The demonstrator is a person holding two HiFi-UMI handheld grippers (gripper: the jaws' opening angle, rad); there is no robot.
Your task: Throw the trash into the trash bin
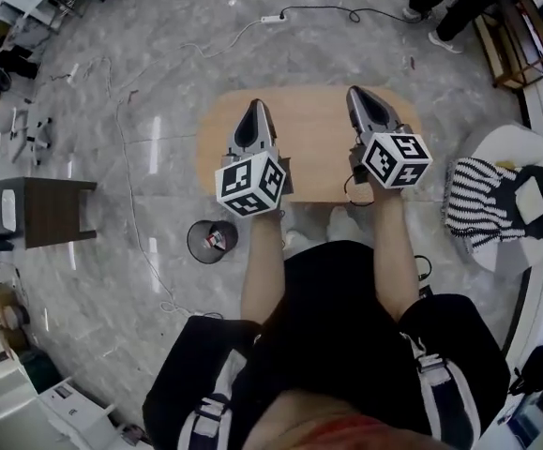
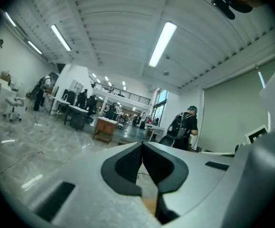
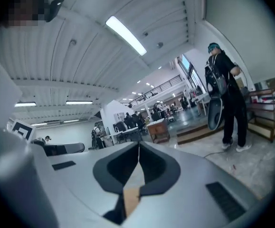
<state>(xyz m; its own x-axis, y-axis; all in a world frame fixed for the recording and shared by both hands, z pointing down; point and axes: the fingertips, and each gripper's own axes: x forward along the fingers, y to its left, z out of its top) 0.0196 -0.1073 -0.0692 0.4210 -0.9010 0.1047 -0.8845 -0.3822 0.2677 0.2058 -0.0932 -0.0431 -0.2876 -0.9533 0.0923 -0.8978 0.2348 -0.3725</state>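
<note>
Two grippers hang level over a bare oval table [image 1: 313, 153] as the operator [image 1: 337, 345] stands at its near edge. The left gripper [image 1: 256, 106] is above the near-left part of the top and the right gripper [image 1: 356, 92] above the right part. Each has its jaws pressed together with nothing between them.

The trash bin [image 1: 196, 256], a dark mesh one, stands on the floor just off the table's near-left corner, beside the operator's left leg. A white-and-red scrap [image 1: 217, 240] lies inside it (too small to name).

With the tabletop showing no litter, both tools empty and something already in the bin, the job looks finished or close to it. If anything is left to throw away, these pictures do not show it.

Only the head view takes in the table, the bin and the floor around them — including a dark stool [image 1: 46, 212] well off to the left and a striped garment [image 1: 477, 204] draped on a seat to the right. The two gripper views look out across the hall instead. They show strip lights [image 2: 162, 44] on a ribbed ceiling, distant desks and a bystander with a backpack [image 2: 184, 127] — and, close up, the meeting tips that confirm both grips are closed and empty. Neither of them shows the bin.
</note>
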